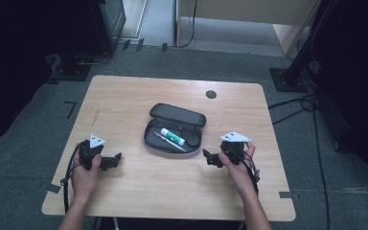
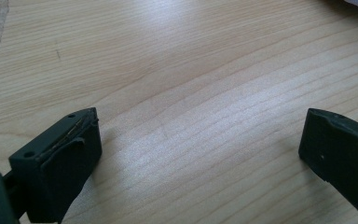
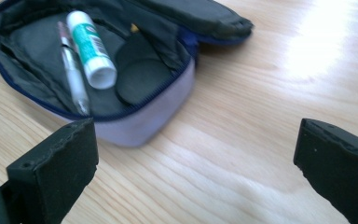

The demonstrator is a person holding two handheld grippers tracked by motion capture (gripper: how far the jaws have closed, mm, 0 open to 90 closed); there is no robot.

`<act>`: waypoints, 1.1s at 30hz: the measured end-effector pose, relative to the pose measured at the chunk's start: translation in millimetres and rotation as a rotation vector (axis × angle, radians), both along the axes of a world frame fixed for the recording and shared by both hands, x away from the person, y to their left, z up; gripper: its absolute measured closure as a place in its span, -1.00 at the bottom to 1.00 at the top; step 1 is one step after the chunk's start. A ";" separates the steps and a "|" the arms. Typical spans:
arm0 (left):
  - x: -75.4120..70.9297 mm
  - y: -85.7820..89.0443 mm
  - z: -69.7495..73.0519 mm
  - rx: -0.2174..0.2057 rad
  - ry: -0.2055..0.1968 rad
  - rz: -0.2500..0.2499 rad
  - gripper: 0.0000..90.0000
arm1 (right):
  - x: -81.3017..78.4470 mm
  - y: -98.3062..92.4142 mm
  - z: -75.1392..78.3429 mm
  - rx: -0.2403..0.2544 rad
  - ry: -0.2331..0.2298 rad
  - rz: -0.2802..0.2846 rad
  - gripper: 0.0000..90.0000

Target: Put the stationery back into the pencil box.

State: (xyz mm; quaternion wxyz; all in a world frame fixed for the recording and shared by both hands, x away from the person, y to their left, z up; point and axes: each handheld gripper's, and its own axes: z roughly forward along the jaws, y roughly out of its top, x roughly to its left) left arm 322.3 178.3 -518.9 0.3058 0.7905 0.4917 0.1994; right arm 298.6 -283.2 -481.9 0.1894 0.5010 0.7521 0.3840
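Grey fabric pencil case [image 1: 173,135] lies open mid-worktop [image 1: 124,96], holding a glue stick [image 1: 172,136], pen [image 3: 72,70] and a dark round item. Both the right hand-held gripper [image 1: 212,158] and the left hand-held gripper [image 1: 111,161] gape wide, empty. A careless nudge could shove the soft case or spill its contents. That round item's identity stays unclear.

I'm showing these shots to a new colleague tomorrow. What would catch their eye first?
First, the open pencil case lying mid-table with its lid flipped back, holding a white-and-green glue stick, a clear pen beside it and a round black object. Next, the two hands resting on the wooden table on either side of it, the left hand-held gripper and right hand-held gripper both open, empty and pointing inward toward the case.
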 end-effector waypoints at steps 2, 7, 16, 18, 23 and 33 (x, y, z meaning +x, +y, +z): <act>0.0 0.0 0.0 0.000 0.000 0.000 -1.00 | -3.0 -6.2 -3.1 -0.004 0.002 -0.016 -1.00; 0.0 0.0 0.0 0.000 0.000 0.000 -1.00 | -9.6 -22.1 -11.8 -0.009 0.017 -0.043 -1.00; -0.3 -0.5 0.0 -0.001 0.000 -0.002 -1.00 | -22.2 -49.6 -24.8 -0.019 0.045 -0.107 -0.99; -0.4 -0.7 -0.1 -0.002 -0.001 -0.002 -1.00 | -24.7 -55.1 -27.3 -0.023 0.047 -0.117 -0.99; -0.5 -0.7 -0.1 -0.002 -0.001 -0.002 -1.00 | -33.2 -70.5 -34.5 -0.048 0.061 -0.151 -0.99; -0.5 -0.7 -0.1 -0.001 -0.001 -0.002 -1.00 | -46.7 -95.9 -42.2 -0.071 0.074 -0.213 -0.97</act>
